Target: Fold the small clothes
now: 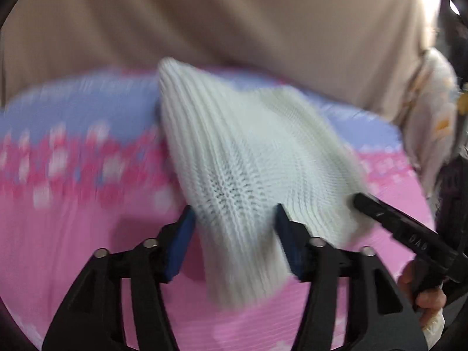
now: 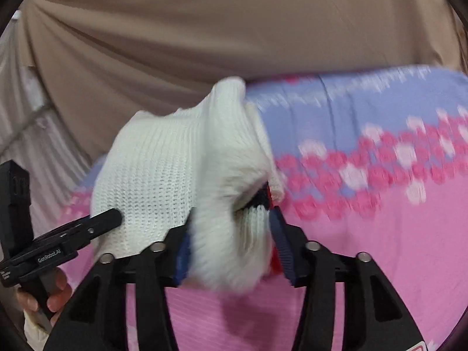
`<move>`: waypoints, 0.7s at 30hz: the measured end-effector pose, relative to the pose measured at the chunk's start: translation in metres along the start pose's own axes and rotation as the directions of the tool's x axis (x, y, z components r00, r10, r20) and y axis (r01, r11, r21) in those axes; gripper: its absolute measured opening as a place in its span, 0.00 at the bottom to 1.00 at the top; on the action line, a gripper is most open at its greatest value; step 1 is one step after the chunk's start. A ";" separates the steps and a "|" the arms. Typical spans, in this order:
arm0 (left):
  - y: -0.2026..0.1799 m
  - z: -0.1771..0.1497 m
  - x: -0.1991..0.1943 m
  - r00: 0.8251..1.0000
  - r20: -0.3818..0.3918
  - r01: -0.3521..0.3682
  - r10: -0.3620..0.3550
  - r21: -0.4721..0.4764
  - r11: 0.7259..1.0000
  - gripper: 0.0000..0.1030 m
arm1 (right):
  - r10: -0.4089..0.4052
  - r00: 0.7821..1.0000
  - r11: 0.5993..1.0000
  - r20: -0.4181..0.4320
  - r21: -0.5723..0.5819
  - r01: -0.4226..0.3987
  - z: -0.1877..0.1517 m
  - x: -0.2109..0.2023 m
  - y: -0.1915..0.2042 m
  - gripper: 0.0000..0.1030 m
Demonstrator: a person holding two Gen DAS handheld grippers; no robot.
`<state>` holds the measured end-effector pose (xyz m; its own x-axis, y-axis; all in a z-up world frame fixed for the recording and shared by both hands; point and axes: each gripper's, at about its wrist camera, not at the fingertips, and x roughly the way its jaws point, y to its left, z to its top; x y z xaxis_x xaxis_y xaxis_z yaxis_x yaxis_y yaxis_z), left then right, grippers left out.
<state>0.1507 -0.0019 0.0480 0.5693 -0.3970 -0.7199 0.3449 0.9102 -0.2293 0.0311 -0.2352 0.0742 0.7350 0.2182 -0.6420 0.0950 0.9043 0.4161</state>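
Observation:
A small white knitted garment (image 1: 248,158) hangs lifted above a pink and lilac bedsheet (image 1: 73,234). My left gripper (image 1: 234,219) has its blue pads on both sides of the knit's lower part, jaws wide around a thick bunch. My right gripper (image 2: 231,228) holds another bunch of the same knit (image 2: 163,175) between its pads; a dark and red trim (image 2: 264,199) shows by the right pad. Each gripper shows in the other's view: the right one (image 1: 403,231) at the knit's right edge, the left one (image 2: 73,234) at its left edge.
The bedsheet (image 2: 380,248) with a pink flower band covers the surface below. A beige curtain (image 1: 234,14) hangs behind. A pale printed cloth (image 1: 433,122) hangs at the far right of the left wrist view. The person's hands (image 2: 52,295) hold the gripper handles.

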 end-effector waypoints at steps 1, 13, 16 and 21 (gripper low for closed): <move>0.010 -0.010 0.000 1.000 0.003 0.006 -0.006 -0.014 1.000 0.45 | 0.039 0.999 0.999 0.022 0.014 -0.040 -0.007 -0.008 -0.004 0.30; 0.018 0.016 0.001 0.997 0.071 -0.003 0.010 -0.101 0.995 0.83 | -0.055 0.996 0.991 0.064 -0.115 0.062 0.056 0.009 0.026 0.69; 0.056 0.023 0.028 0.991 0.016 0.134 -0.134 -0.254 0.958 0.83 | 0.026 0.999 0.998 -0.046 -0.061 -0.028 0.064 0.044 0.006 0.72; 0.049 0.041 0.054 0.975 0.007 0.219 -0.222 -0.178 0.959 0.59 | 0.062 0.994 0.995 -0.095 -0.076 -0.069 0.065 0.074 0.014 0.36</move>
<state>0.2291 0.0162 0.0251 0.4837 -0.5899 -0.6466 0.3232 0.8069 -0.4943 0.1306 -0.2305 0.0740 0.6727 0.3073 -0.6731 -0.0075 0.9124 0.4092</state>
